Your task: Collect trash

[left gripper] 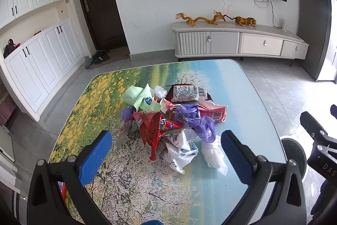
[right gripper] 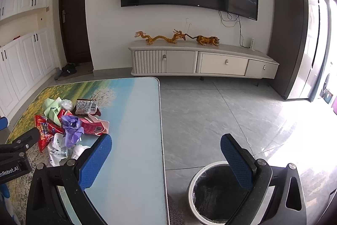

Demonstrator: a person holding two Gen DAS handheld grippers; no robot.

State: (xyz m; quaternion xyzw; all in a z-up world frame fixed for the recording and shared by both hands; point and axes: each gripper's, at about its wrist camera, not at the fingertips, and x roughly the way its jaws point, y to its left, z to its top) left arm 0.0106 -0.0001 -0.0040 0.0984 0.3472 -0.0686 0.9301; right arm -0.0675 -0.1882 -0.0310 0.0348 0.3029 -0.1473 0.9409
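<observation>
Both tongs released, empty: left gripper (left gripper: 166,140) over the wrapper pile (left gripper: 174,117) mid-table (left gripper: 242,81), right gripper (right gripper: 166,151) at table's right edge above bin (right gripper: 212,193). We're pre-grasp; next we clamp the white bag (left gripper: 181,151).

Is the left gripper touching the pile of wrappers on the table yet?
Apart. In the left wrist view the left gripper is open, its blue fingers flanking the wrapper pile with table visible between each and the trash.
</observation>
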